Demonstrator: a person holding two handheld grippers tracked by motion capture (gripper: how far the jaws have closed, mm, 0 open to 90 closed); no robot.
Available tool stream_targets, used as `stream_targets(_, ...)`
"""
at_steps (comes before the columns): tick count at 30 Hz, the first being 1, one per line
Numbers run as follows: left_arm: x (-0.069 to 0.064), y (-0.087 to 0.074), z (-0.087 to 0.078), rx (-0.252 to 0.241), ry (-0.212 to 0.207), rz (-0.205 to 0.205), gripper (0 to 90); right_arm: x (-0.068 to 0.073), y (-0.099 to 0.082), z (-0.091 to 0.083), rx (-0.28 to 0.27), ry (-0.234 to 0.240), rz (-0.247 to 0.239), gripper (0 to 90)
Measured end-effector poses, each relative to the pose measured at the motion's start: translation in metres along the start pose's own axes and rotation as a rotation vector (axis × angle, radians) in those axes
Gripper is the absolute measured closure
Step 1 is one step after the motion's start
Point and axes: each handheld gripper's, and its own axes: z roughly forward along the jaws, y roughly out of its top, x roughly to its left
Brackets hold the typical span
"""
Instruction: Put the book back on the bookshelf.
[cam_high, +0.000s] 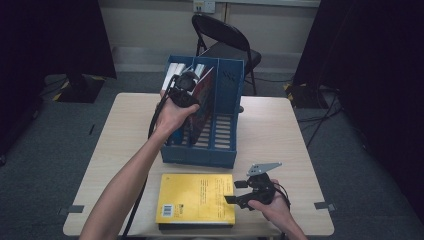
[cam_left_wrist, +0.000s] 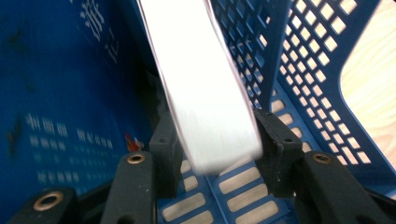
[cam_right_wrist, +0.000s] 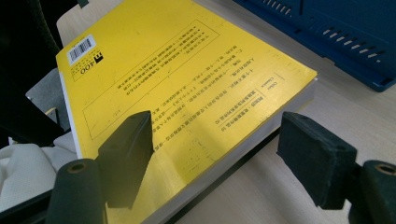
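Jaws of my left gripper (cam_left_wrist: 212, 149) stand partly apart around the lower edge of a white-edged book (cam_left_wrist: 205, 84), which rises up and away from them, tilted, inside the blue file rack (cam_left_wrist: 299, 70). My left pad seems to sit right against the book's side and the right pad just beside its other side; blur hides whether either one presses, so I cannot tell if this is a grip or a release. Behind the book, past my jaws, lies the slotted floor of the rack, and to the left of my jaws stands a dark blue cover with pale print.

From the high view, my left gripper (cam_high: 184, 90) is at the rack (cam_high: 200, 155), over its left compartments, where the red-covered book (cam_high: 204, 97) leans between the dividers.

My right gripper (cam_right_wrist: 224, 154) has its jaws spread wide and grasps nothing. One pad hovers over the yellow book (cam_right_wrist: 177, 70), near its closest corner; the other hangs beyond the book's edge, above the bare bench (cam_right_wrist: 299, 116). The yellow book lies flat on the bench, cover up, barcode at the far corner from my jaws. In the high view my right gripper (cam_high: 235, 192) sits at the yellow book's (cam_high: 195, 197) right edge, in front of the rack.
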Motion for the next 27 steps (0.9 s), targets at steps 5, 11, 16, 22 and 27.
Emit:
stream_targets(5,0.004,-0.017,0.000,-0.003,-0.043,-0.002,56.6,0.000,0.000,0.001,0.002,-0.003,-0.001,26.2)
stream_targets(11,0.005,-0.035,0.001,-0.030,-0.070,0.030,56.0,0.002,0.000,0.003,0.006,-0.004,-0.001,26.3)
stream_targets(16,0.007,-0.046,0.002,-0.048,-0.106,0.026,59.1,0.001,0.000,0.004,0.010,-0.005,0.002,26.2)
stream_targets(22,0.006,-0.060,0.005,-0.052,-0.177,0.038,58.7,0.001,0.000,0.003,0.007,-0.009,0.001,26.3)
stream_targets(27,0.002,-0.075,0.007,-0.060,-0.216,0.052,58.7,0.001,0.000,0.004,0.007,-0.011,0.001,26.2)
